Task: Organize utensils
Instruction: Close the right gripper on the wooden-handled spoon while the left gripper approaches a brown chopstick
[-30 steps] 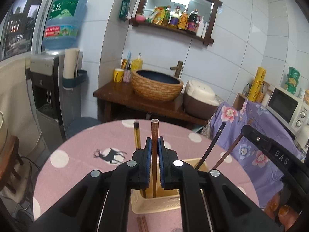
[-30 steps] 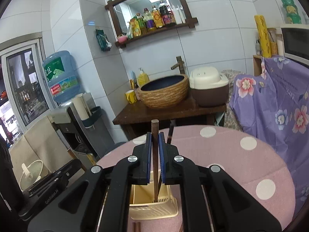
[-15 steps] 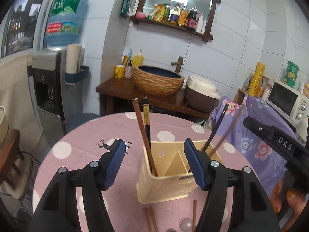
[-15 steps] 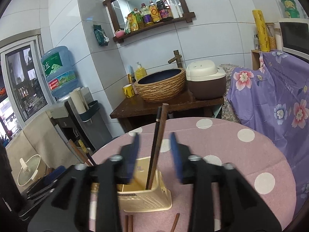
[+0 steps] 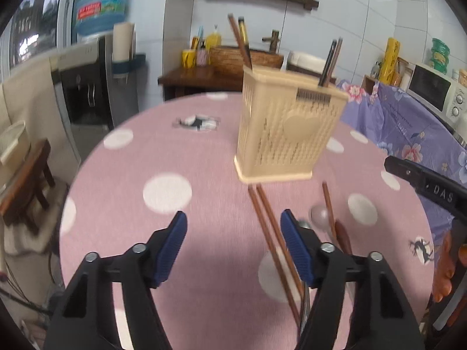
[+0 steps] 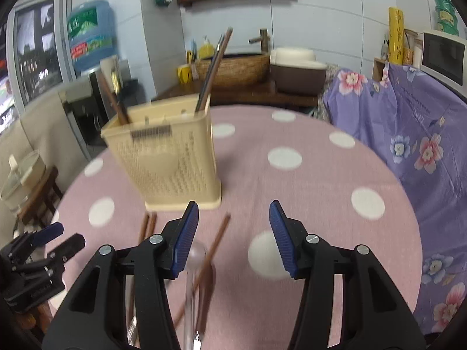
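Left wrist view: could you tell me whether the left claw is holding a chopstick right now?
No, the left claw is open and empty, with the chopstick pair lying on the table.

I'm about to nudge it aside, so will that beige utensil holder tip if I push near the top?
Probably. The utensil holder looks tall, thin-walled and perforated, so likely light. Its chopsticks lean well above the rim, raising the weight. Pushing low near the flared base seems safer.

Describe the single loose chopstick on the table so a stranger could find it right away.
Start at the beige utensil basket on the pink polka-dot table. Just in front of its base lies the single brown chopstick, slanting away from the basket. Unlike the paired chopsticks to its left, it lies alone, crossing the clear spoon.
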